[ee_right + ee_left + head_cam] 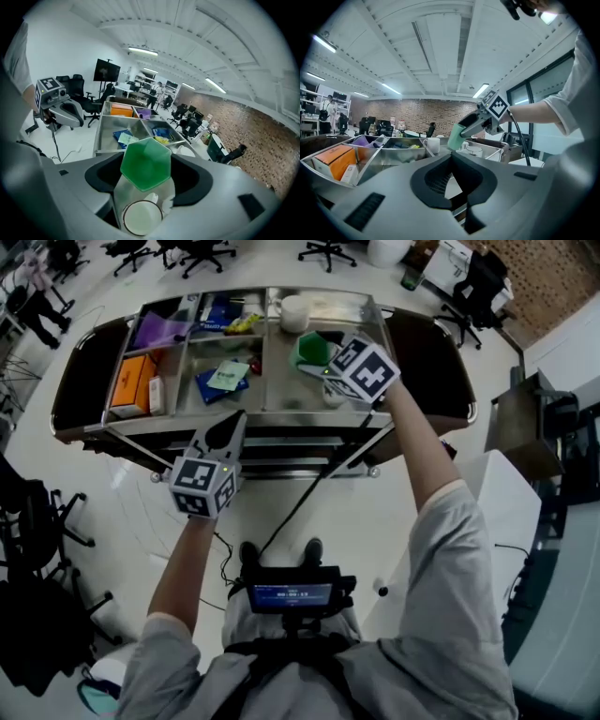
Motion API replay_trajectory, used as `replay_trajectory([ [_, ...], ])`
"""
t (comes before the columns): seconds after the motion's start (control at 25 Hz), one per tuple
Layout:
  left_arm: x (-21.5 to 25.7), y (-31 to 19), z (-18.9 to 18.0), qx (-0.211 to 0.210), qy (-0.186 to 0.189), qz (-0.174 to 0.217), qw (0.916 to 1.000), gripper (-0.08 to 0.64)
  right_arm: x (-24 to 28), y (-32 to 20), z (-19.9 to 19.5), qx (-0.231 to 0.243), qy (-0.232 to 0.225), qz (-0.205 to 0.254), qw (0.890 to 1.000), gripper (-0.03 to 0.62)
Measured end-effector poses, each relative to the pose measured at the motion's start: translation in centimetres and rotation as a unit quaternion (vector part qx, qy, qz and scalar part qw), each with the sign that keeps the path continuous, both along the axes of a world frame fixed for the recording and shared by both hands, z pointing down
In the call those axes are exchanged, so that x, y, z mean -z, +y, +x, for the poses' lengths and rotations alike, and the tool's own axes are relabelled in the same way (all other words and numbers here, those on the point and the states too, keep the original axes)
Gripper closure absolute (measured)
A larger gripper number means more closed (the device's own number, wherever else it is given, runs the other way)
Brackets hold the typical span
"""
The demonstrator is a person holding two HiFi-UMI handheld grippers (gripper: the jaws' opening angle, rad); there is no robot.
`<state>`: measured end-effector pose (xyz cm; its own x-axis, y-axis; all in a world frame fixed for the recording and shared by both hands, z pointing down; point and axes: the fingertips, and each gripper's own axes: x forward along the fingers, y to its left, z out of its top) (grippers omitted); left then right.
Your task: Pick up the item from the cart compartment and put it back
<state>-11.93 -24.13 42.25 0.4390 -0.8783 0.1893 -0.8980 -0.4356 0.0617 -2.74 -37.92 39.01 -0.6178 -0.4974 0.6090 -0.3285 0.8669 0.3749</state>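
The right gripper [147, 174] had its jaws clamped on the green cup [144, 165], one pad at 9 o'clock and one at 3 o'clock of it, with a six-sided end of the cup facing the camera. Its long axis therefore seemed to run roughly along the line the jaws pointed, tipped forward and down. At 6 o'clock of the cup in that view sat a white cup [142, 216], its round rim showing just under the green one; whether the two touched could not be told. From the head view the green cup [309, 351] hung over the right-hand compartment [281, 379] of the cart [281, 418], at 10 o'clock of the right gripper's marker cube, and looked lifted clear of the compartment floor. So the place to return it lay straight below the jaws, and the coming move looked like a lowering with the cup righted before release. The left gripper [451, 157] had its jaws together on nothing. It stood off the cart's near edge at 7 o'clock of the green cup in the head view, well apart, so the right hand was far the nearer. In the left gripper view the held cup [455, 136] showed at 12 o'clock, beyond the closed tips.
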Motion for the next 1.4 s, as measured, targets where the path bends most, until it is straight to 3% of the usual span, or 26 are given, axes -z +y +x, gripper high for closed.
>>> replay_trajectory([
  [0.2,-0.3,-0.3,-0.5,0.008,-0.004,-0.006,0.9999,0.561,-3.6,-0.3,-2.6,0.060,0.075,-0.043,0.994,0.267],
  [0.44,-1.2,-0.2,-1.0,0.017,0.004,-0.010,0.9998,0.561,-7.3,1.2,-4.2,0.120,0.162,-0.098,0.974,0.267],
  [1.0,-2.3,0.0,-2.5,0.029,0.011,-0.019,0.9993,0.562,-11.2,1.6,-4.6,0.135,0.209,-0.154,0.956,0.263],
  [1.4,-2.7,-0.3,-2.4,0.026,0.013,-0.021,0.9994,0.561,-11.5,1.6,-4.6,0.147,0.214,-0.136,0.956,0.256],
])
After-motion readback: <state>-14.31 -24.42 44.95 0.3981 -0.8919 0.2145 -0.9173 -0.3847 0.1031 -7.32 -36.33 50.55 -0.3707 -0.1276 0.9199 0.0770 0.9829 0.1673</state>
